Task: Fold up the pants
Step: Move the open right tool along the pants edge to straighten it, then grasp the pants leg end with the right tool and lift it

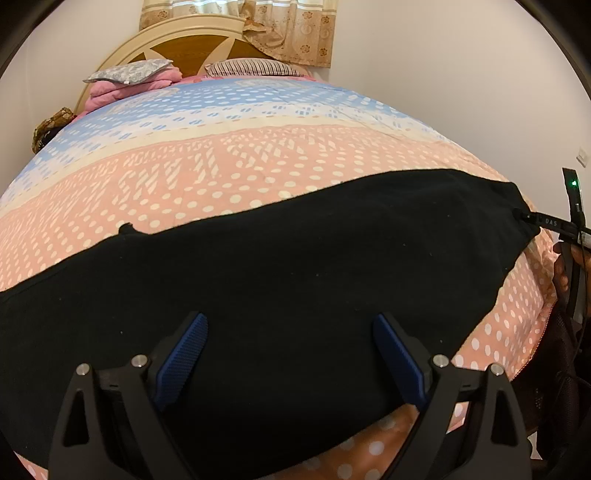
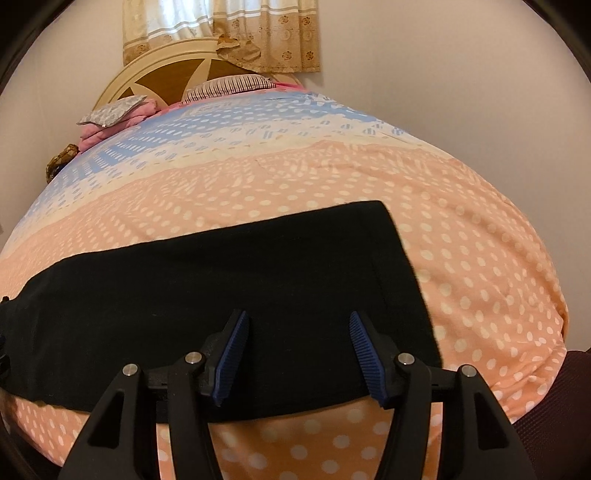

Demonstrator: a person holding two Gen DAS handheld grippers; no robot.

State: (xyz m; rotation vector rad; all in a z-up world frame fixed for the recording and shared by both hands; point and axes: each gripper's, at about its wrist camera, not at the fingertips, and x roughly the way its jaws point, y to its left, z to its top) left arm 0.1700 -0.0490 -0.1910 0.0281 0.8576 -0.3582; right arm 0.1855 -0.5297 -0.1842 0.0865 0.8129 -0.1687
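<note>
Black pants (image 1: 258,280) lie flat across the near part of a bed, stretched left to right as one long dark band. My left gripper (image 1: 290,325) hovers over their near edge, jaws wide apart, blue pads (image 1: 184,354) empty. In the right wrist view the same pants (image 2: 221,295) end in a straight edge at the right. There my right gripper (image 2: 297,323) stands open above the cloth near that end, nothing pinched between its blue pads (image 2: 365,354). At the far right of the left view, part of the right-hand tool (image 1: 572,221) shows beside the pants' end.
The bed cover (image 1: 258,162) is pink with white dots, blue and cream further back. Pillows (image 1: 243,68) and a folded pink blanket (image 1: 125,86) lie by the headboard (image 1: 177,44). A curtain (image 2: 236,29) hangs behind. A dark chair (image 2: 554,398) stands at the bed's right corner.
</note>
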